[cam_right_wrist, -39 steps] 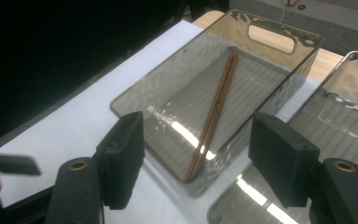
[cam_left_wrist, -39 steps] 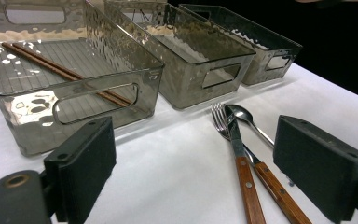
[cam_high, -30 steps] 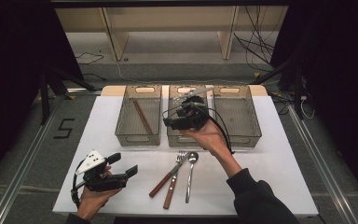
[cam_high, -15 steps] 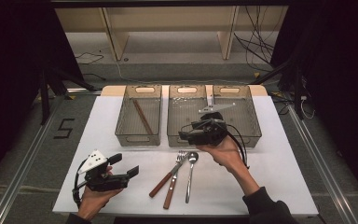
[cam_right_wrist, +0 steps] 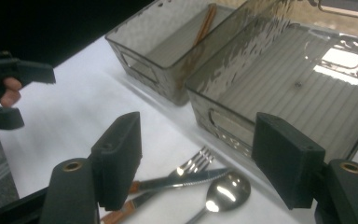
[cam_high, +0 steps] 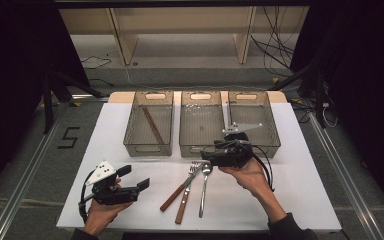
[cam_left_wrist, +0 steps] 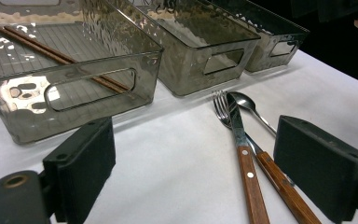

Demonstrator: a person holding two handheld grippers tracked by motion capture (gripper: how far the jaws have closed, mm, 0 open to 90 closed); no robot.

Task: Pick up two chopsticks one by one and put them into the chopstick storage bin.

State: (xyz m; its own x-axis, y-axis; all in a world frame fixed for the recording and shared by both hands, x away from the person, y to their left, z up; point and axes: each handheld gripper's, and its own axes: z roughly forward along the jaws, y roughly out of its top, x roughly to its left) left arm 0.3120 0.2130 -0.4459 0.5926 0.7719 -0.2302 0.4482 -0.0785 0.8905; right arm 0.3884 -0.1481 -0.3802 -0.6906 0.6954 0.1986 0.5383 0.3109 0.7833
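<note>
A fork (cam_high: 192,170), a wooden-handled knife (cam_high: 184,205) and a spoon (cam_high: 203,192) lie side by side on the white table (cam_high: 290,190). My right gripper (cam_high: 206,156) hovers open just above their heads, pointing left; in the right gripper view its jaws frame the fork (cam_right_wrist: 193,163), knife blade (cam_right_wrist: 182,179) and spoon bowl (cam_right_wrist: 226,191) without touching them. My left gripper (cam_high: 134,177) rests open at the near left with nothing between its jaws. The left gripper view (cam_left_wrist: 200,163) looks across at the fork (cam_left_wrist: 220,105), knife (cam_left_wrist: 247,172) and spoon (cam_left_wrist: 247,100).
Three smoky clear bins stand in a row at the back. The left bin (cam_high: 130,140) holds brown chopsticks (cam_high: 152,125). The middle bin (cam_high: 182,145) and right bin (cam_high: 275,140) look bare inside. Open white table lies between the two grippers.
My right gripper has come back from over the middle bin toward the near side and sunk, ending above the cutlery heads. The left gripper has stayed where it was.
</note>
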